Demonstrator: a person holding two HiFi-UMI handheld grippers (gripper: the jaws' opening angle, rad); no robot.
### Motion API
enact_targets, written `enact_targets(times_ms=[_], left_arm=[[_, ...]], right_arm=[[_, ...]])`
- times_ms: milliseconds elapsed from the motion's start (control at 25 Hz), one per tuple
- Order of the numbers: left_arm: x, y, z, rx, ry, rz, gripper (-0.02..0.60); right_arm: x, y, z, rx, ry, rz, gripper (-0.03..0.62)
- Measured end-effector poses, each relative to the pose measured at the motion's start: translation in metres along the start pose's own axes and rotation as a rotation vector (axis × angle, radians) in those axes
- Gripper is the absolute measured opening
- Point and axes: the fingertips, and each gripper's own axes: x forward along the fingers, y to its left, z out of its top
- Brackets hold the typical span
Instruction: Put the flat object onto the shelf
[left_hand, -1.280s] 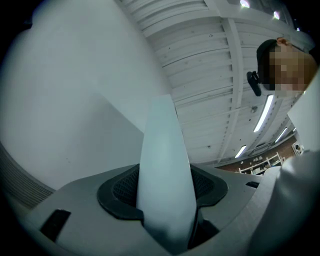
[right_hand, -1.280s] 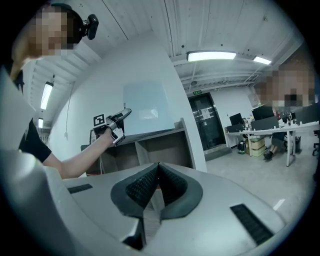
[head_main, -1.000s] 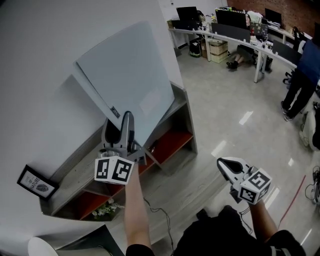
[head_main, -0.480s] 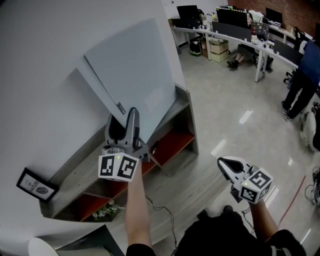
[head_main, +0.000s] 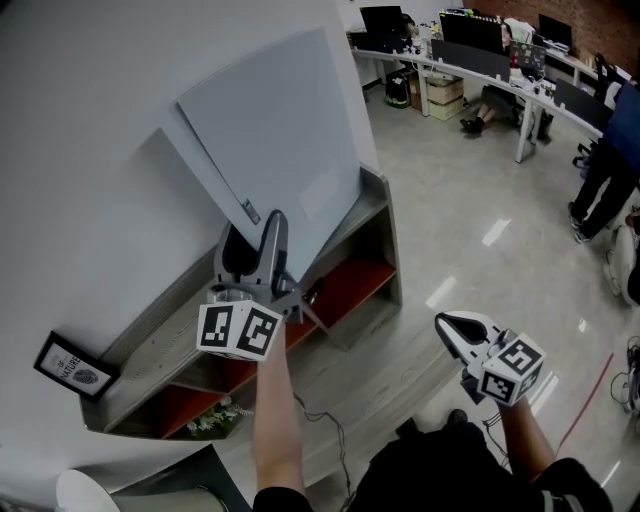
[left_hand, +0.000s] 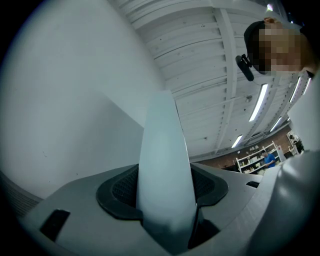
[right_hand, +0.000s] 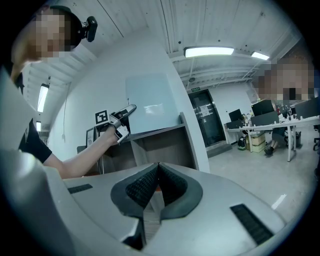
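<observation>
Grey two-jaw tools sit in both of the person's hands, seen from above. Nearest, the right gripper (head_main: 447, 326) is held low over the pale floor (head_main: 470, 250), its jaws pressed together with nothing between them. Further forward, the left gripper (head_main: 262, 228) points slightly upward, its jaws clamped on one edge of the flat panel (head_main: 275, 125), a large pale blue-grey sheet. That panel stands tilted on a corner against the white wall (head_main: 90, 150), directly above the shelf (head_main: 378, 225). Its lowest part is close to the shelf's top board, but whether it touches the board cannot be told. The low grey shelf has red-backed compartments, and a small black picture frame (head_main: 75, 367) sits at the left end of its top. Far beyond are office desks (head_main: 480, 65) with monitors, and a person in blue (head_main: 610, 140) beside them
</observation>
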Motion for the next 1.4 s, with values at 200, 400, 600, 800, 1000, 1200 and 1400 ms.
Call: enact_targets(times_ms=[200, 400, 600, 800, 1000, 1200, 1400], left_arm=[[-0.002, -0.001, -0.003, 0.011, 0.024, 0.005, 0.291], [-0.002, -0.002, -0.009, 0.017, 0.073, -0.006, 0.298], [-0.002, -0.003, -0.011, 0.042, 0.093, -0.015, 0.304], [-0.001, -0.005, -0.012, 0.067, 0.1, -0.032, 0.307], [0.0, -0.003, -0.013, 0.066, 0.113, -0.019, 0.344], [0.0, 0.0, -0.014, 0.061, 0.117, 0.0, 0.404], [-0.005, 0.001, -0.012, 0.066, 0.115, 0.009, 0.425]], right_arm=[[0.002, 0.0, 0.0, 0.001, 0.001, 0.005, 0.012], [0.002, 0.003, -0.001, 0.0, 0.004, 0.013, 0.012], [0.004, 0.008, -0.001, 0.002, 0.01, 0.025, 0.012], [0.002, 0.008, 0.0, -0.002, 0.007, 0.025, 0.012], [0.0, 0.009, -0.002, 0.001, 0.009, 0.023, 0.012], [-0.003, 0.009, -0.004, 0.005, 0.011, 0.018, 0.012], [-0.005, 0.011, -0.003, 0.0, 0.01, 0.017, 0.012]])
